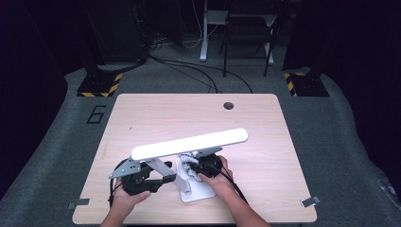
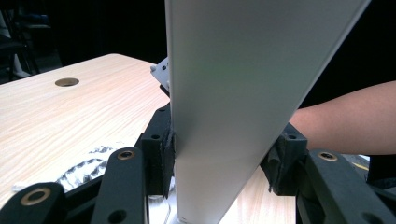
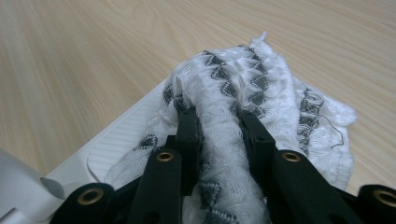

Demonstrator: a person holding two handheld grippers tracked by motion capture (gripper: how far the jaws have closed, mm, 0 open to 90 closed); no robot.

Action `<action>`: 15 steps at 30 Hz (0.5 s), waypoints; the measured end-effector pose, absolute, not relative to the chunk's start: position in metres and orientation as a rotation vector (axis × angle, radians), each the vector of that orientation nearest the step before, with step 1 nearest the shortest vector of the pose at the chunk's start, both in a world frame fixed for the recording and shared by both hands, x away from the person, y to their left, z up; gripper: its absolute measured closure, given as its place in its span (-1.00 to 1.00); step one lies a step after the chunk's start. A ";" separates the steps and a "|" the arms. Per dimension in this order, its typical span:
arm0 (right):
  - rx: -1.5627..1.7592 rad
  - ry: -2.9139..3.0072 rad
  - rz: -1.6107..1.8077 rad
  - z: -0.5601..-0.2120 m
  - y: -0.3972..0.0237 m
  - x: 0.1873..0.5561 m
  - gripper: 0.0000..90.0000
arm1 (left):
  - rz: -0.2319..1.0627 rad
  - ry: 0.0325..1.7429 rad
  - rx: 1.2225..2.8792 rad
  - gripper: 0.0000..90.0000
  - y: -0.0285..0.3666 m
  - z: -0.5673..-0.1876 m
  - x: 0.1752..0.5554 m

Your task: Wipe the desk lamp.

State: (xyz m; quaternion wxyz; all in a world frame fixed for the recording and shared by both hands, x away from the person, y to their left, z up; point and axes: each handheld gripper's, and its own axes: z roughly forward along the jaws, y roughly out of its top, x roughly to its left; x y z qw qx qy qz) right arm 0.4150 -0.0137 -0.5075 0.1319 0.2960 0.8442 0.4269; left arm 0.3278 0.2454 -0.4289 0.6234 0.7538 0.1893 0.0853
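Observation:
A white desk lamp stands near the table's front edge, with a long light bar point(image 1: 189, 143) over a flat white base point(image 1: 198, 193). My left gripper point(image 1: 168, 179) comes in from the left and is shut on the lamp's flat silver arm point(image 2: 224, 107), one pad on each side of it. My right gripper point(image 1: 196, 166) is shut on a bunched white cloth with a grey pattern point(image 3: 261, 79). That cloth lies over the ribbed edge of the lamp base point(image 3: 116, 140). The cloth point(image 2: 88, 169) also appears low in the left gripper view.
The wooden table has a round cable hole point(image 1: 228, 105) near its far edge. Small grey clips point(image 1: 309, 202) sit at the front corners. Beyond the table are a chair, stand legs and cables on the grey floor. The person's right forearm point(image 2: 345, 126) crosses behind the lamp arm.

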 end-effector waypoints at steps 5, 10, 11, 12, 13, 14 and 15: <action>0.907 2.440 1.217 -0.505 -0.013 0.419 0.61 | 0.194 0.431 1.733 0.15 0.246 -0.429 0.328; 0.843 2.451 1.262 -0.496 -0.005 0.415 0.61 | 0.195 0.436 1.733 0.15 0.245 -0.429 0.328; 0.834 2.459 1.277 -0.496 -0.003 0.414 0.60 | 0.198 0.438 1.737 0.15 0.246 -0.429 0.328; 0.820 2.472 1.287 -0.496 -0.001 0.413 0.61 | 0.199 0.439 1.737 0.15 0.246 -0.429 0.328; 0.797 2.487 1.298 -0.497 0.004 0.411 0.60 | 0.199 0.439 1.738 0.15 0.246 -0.429 0.328; 0.773 2.497 1.303 -0.498 0.007 0.410 0.60 | 0.195 0.436 1.732 0.15 0.245 -0.429 0.328; 0.750 2.508 1.297 -0.499 0.010 0.409 0.60 | 0.196 0.435 1.733 0.15 0.245 -0.429 0.328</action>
